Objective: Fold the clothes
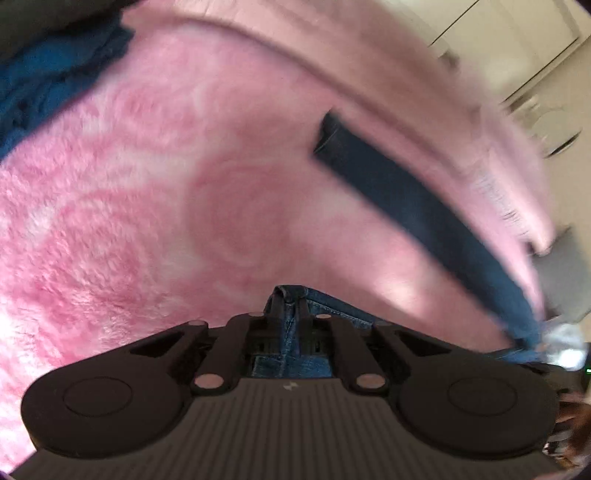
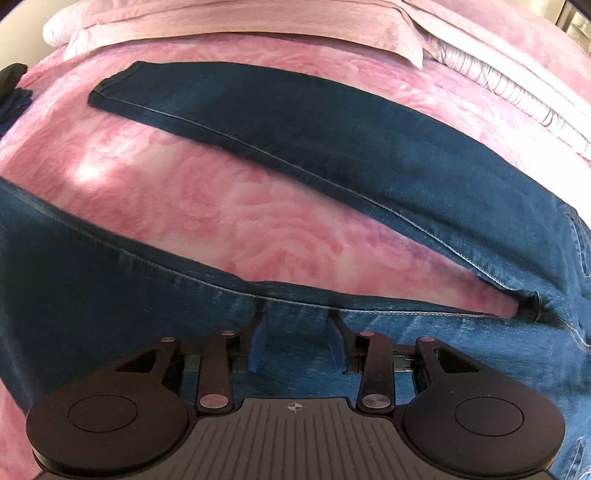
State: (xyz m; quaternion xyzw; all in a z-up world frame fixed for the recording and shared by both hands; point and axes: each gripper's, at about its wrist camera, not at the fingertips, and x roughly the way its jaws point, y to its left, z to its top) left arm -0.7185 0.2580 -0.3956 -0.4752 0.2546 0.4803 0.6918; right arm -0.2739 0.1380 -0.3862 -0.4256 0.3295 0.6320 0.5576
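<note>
Barely begun: jeans [image 2: 332, 147] lying spread on the bed [image 2: 240, 221], legs apart. Left gripper [image 1: 287, 314] pinching denim; right gripper [image 2: 295, 332] hovering half-wide over the near leg. Folding remaining.

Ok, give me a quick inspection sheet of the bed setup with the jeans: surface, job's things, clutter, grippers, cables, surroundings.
Surface: pink fleece blanket with a rose pattern.
Job's things: blue jeans spread out, legs apart, not yet folded.
Clutter: blue cloth bunched at the blanket's edge; pink pillows at the far end.
Grippers: left gripper shut on a jeans hem; right gripper part open, its fingertips at the near leg's seam, whether they grip cannot be told.
Cables: nothing seen.
Surroundings: white panelled surfaces, blurred.
</note>
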